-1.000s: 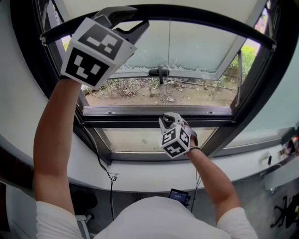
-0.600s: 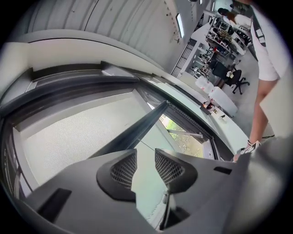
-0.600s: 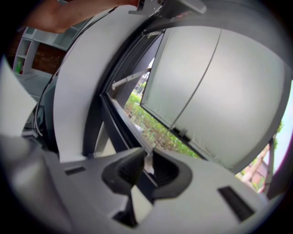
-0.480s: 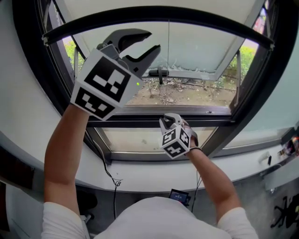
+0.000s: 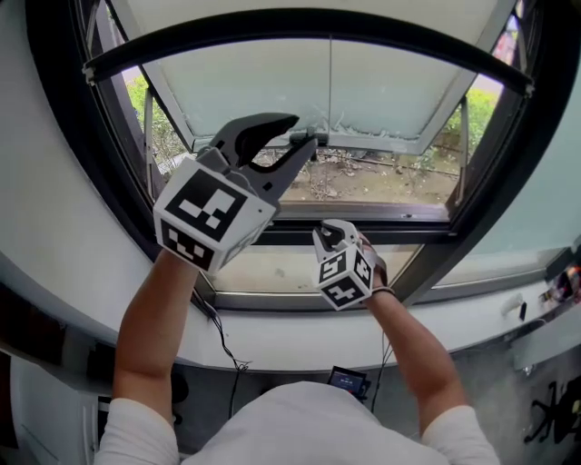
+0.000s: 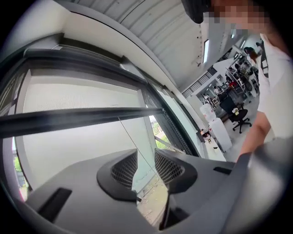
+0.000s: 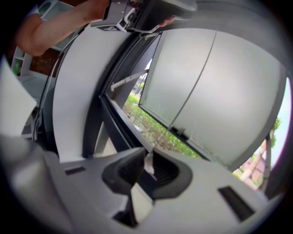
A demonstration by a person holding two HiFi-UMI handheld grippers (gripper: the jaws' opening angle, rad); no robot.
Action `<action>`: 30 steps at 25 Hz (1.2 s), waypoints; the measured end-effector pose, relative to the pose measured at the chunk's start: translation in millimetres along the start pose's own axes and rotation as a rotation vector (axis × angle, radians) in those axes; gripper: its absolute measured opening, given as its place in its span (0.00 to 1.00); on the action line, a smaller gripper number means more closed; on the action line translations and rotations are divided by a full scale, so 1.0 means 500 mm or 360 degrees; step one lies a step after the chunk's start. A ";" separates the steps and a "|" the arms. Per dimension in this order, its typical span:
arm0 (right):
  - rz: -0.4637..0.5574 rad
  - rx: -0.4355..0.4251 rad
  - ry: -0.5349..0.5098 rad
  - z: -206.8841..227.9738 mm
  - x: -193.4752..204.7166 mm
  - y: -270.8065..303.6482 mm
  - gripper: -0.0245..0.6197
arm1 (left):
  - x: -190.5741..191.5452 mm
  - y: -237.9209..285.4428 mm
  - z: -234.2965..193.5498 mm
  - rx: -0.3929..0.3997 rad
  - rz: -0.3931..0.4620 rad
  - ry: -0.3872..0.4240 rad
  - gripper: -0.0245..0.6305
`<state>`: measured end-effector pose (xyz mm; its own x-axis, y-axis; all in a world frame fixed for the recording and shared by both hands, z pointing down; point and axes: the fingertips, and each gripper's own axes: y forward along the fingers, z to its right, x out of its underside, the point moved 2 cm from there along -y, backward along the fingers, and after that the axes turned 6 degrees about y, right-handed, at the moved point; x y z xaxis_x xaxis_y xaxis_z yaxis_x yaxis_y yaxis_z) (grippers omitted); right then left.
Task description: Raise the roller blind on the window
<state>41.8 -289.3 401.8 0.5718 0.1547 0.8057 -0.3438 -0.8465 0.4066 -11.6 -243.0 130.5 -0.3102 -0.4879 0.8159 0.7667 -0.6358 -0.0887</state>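
Note:
The roller blind's dark bottom bar (image 5: 309, 23) curves across the top of the head view, with pale blind fabric (image 6: 78, 98) above it. A thin pull cord (image 5: 329, 127) hangs from it down the middle of the window. My right gripper (image 5: 334, 229) is low at the window frame, shut on the cord's white end piece (image 7: 147, 163). My left gripper (image 5: 300, 130) hangs left of the cord, at mid-window height. In the left gripper view its jaws (image 6: 145, 167) stand apart; the cord (image 6: 132, 141) runs through the gap, and neither pad presses on it.
The tilted-open window sash (image 5: 390, 91) has frosted glass, with garden ground outside. A white sill (image 5: 300, 341) runs below the dark frame (image 5: 109, 182). A cable (image 5: 222, 341) dangles at the left. A small screen device (image 5: 348, 380) lies below.
My left gripper has come down from the blind bar at the upper left to mid-window, rolling as it went. The right gripper has stayed put on the cord end.

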 end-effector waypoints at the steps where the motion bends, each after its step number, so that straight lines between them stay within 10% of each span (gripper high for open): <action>1: 0.0002 0.0002 0.0004 -0.001 0.000 -0.001 0.14 | 0.014 -0.004 0.006 0.0000 -0.0008 -0.0040 0.24; 30: 0.0245 0.0119 0.0141 0.050 -0.081 -0.078 0.14 | 0.286 -0.119 0.157 -0.0089 -0.0182 -0.0716 0.23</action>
<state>50.8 -275.3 342.4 0.4476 0.0621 0.8921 -0.3638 -0.8987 0.2451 -57.6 -228.0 297.1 -0.1069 -0.1131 0.9878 0.7066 -0.7076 -0.0046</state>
